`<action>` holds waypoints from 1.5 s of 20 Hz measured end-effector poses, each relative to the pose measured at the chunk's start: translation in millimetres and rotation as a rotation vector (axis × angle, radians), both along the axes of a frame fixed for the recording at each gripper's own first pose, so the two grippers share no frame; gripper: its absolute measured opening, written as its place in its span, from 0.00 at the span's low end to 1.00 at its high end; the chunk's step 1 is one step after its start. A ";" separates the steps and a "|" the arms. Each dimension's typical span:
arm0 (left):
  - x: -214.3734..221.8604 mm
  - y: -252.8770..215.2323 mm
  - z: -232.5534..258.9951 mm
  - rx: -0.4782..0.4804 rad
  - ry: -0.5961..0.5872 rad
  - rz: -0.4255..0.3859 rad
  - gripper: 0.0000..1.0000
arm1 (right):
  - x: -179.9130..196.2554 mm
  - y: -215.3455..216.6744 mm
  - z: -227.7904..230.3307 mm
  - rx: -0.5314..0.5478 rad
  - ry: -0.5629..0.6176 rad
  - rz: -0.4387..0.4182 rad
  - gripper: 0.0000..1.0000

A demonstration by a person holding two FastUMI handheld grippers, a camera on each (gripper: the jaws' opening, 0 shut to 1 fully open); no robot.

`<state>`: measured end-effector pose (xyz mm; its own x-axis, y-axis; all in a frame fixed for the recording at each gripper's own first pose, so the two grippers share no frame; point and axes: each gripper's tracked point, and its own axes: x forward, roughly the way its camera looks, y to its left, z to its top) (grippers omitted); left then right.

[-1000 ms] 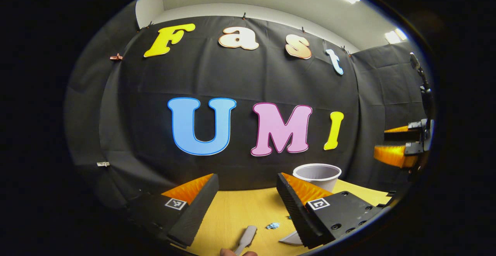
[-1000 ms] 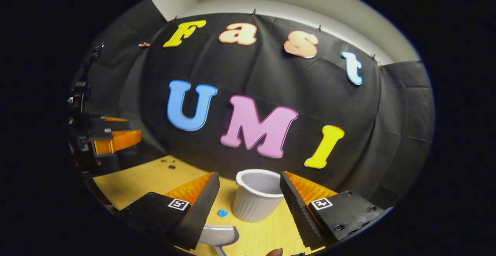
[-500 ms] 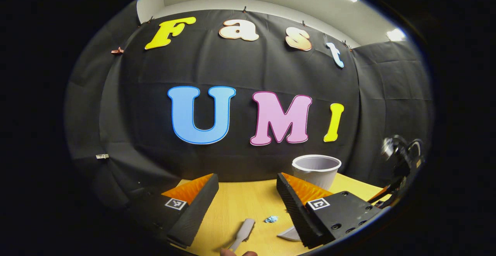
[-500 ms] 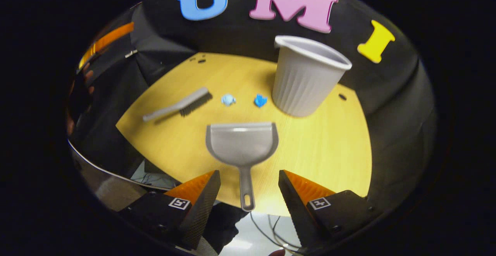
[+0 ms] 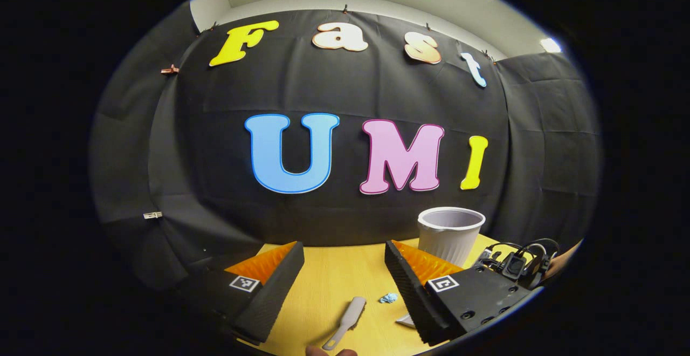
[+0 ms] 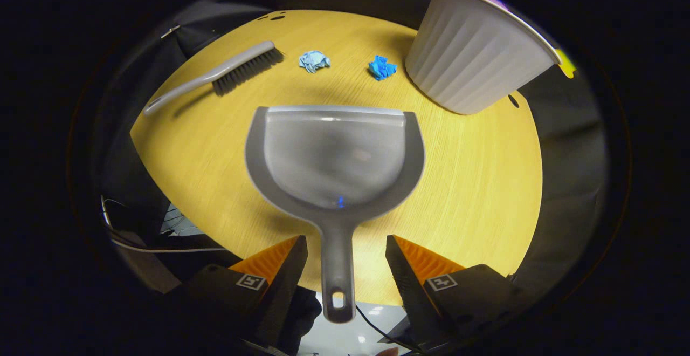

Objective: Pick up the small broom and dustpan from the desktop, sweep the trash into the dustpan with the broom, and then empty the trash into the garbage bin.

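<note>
Broom (image 6: 221,74), scraps (image 6: 314,61) and bin (image 6: 474,56) lie behind dustpan (image 6: 334,153).

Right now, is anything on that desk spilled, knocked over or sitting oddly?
Two crumpled blue scraps, a pale one and a darker one, lie loose on the desk between the broom and the upright bin. The dustpan's handle pokes past the desk's near edge. Nothing looks tipped or broken.

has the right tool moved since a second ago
Yes. The right tool has tipped down and closed in on the dustpan, whose handle now lies between its open fingers; the bin looms larger.
</note>
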<state>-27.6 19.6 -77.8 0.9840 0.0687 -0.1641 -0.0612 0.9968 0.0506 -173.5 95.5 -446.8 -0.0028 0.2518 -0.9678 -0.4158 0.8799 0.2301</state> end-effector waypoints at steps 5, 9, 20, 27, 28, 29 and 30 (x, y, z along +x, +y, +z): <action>0.0 14.3 -7.3 0.008 0.027 0.034 0.97 | 2.5 15.1 -31.9 -0.021 0.063 0.042 0.89; 3.9 21.5 -13.9 0.017 0.045 0.049 0.97 | 1.8 25.1 -34.7 0.011 0.113 0.018 0.66; 15.4 17.6 -146.6 -0.038 0.484 -0.073 0.98 | 1.1 33.1 -32.5 0.043 0.128 0.018 0.37; -15.9 11.9 -269.5 0.024 1.031 -0.241 0.98 | 2.1 33.9 -31.7 0.046 0.122 0.021 0.36; -16.7 14.4 -283.2 0.074 1.081 -0.260 0.98 | 2.4 34.4 -31.6 0.049 0.120 0.020 0.36; -16.4 14.2 -296.7 0.106 1.113 -0.272 0.98 | 2.1 34.0 -31.6 0.051 0.120 0.019 0.36; -14.7 14.9 -309.5 0.141 1.151 -0.278 0.98 | 2.3 34.2 -32.0 0.052 0.122 0.019 0.36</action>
